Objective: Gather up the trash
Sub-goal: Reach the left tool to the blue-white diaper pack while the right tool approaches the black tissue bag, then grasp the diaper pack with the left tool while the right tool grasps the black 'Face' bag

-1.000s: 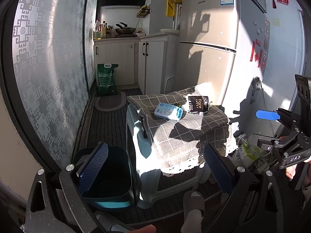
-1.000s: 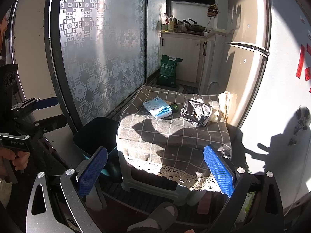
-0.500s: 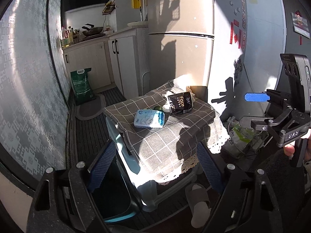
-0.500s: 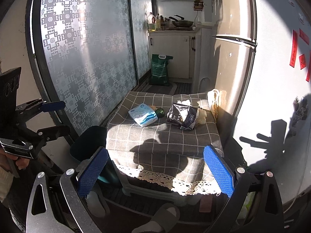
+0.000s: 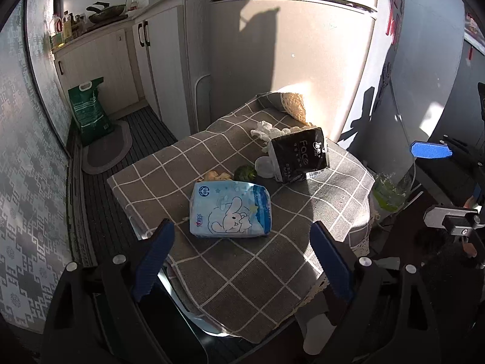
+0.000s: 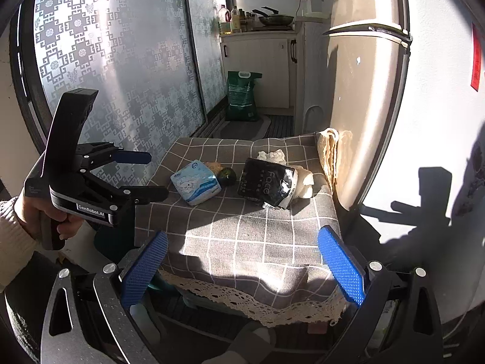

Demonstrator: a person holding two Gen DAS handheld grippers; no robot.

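A low table under a grey checked cloth (image 5: 242, 261) (image 6: 242, 242) holds a blue tissue pack (image 5: 230, 210) (image 6: 196, 185), a black "Face" packet (image 5: 300, 154) (image 6: 266, 183), crumpled white tissues (image 5: 264, 129) (image 6: 272, 154), a dark green round item (image 5: 245, 172) (image 6: 228, 176) and a brownish scrap (image 5: 215, 176). My left gripper (image 5: 242, 257) is open and empty, just short of the blue pack; it also shows at the left of the right wrist view (image 6: 154, 176). My right gripper (image 6: 242, 270) is open and empty at the table's near edge.
A fridge (image 5: 303, 60) stands right behind the table, cabinets (image 5: 151, 69) and a green sack (image 5: 91, 109) further back. A patterned glass door (image 6: 121, 75) runs along the left. A slipper (image 6: 251, 345) lies on the floor below. A green-white bag (image 5: 388, 194) sits beside the table.
My left gripper has moved in and up over the table, close to the blue tissue pack; the bin has left its view. My right gripper has come closer to the table's edge.
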